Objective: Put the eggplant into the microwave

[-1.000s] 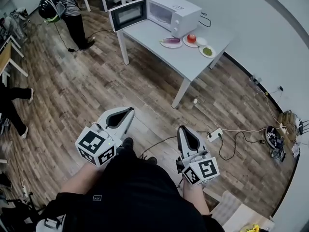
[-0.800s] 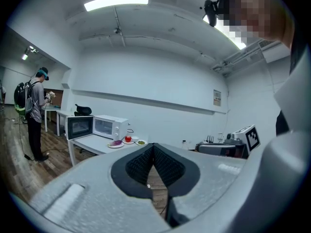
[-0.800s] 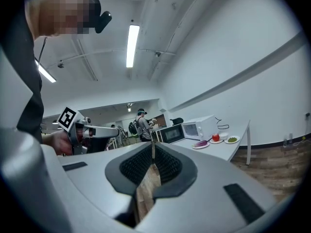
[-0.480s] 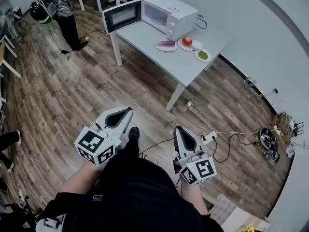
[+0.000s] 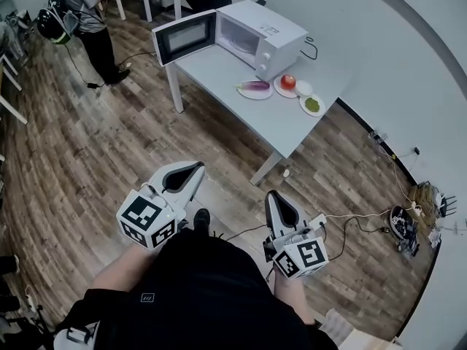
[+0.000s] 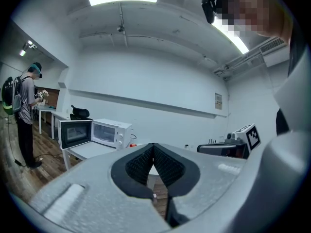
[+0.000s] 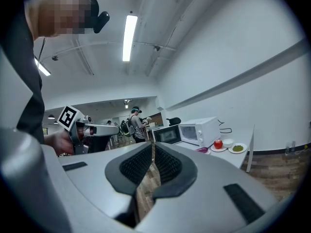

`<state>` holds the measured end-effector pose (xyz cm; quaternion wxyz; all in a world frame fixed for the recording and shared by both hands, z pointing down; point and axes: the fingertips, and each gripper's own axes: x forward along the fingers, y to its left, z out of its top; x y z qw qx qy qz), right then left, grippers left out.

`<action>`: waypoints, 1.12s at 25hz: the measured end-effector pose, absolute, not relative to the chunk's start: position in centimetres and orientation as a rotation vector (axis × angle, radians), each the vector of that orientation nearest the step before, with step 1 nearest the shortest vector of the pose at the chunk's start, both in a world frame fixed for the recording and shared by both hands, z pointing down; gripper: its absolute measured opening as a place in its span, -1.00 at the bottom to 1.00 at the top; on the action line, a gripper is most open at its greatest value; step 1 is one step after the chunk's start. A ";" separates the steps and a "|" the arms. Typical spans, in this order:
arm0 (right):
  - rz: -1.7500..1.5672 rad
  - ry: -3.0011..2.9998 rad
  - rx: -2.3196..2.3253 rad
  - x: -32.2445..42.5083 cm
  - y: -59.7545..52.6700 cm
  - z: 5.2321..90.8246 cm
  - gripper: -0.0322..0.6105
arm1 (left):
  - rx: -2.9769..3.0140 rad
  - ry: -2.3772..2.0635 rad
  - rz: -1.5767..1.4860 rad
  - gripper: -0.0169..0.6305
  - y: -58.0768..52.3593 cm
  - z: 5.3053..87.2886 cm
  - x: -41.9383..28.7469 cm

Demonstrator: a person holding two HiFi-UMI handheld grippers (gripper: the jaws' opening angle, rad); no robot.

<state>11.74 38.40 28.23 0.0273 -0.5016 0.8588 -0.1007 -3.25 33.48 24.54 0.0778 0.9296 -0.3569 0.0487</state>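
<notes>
A purple eggplant (image 5: 255,87) lies on a white plate on the grey table (image 5: 219,68), just in front of the white microwave (image 5: 261,29). The microwave door (image 5: 184,39) stands wide open to the left. Both grippers are held low over the wooden floor, well short of the table. My left gripper (image 5: 197,167) is shut with nothing in it, and so is my right gripper (image 5: 273,195). In the right gripper view the eggplant (image 7: 201,150) and microwave (image 7: 199,128) show far ahead. The left gripper view shows the microwave (image 6: 111,132) far off.
Beside the eggplant sit a tomato (image 5: 288,82) on a plate, a small white bowl (image 5: 304,87) and a plate of something green (image 5: 312,104). A person (image 5: 80,13) stands at the far left. Cables (image 5: 365,221) trail over the floor at the right, near the wall.
The table and microwave have drawn nearer in the head view as I walk towards them. Both grippers keep the same pose and stay shut.
</notes>
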 end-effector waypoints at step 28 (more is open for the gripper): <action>-0.376 2.716 -1.602 8.5 15.5 29.8 -0.84 | 2.733 -1.017 0.177 -0.92 12.6 27.4 -6.5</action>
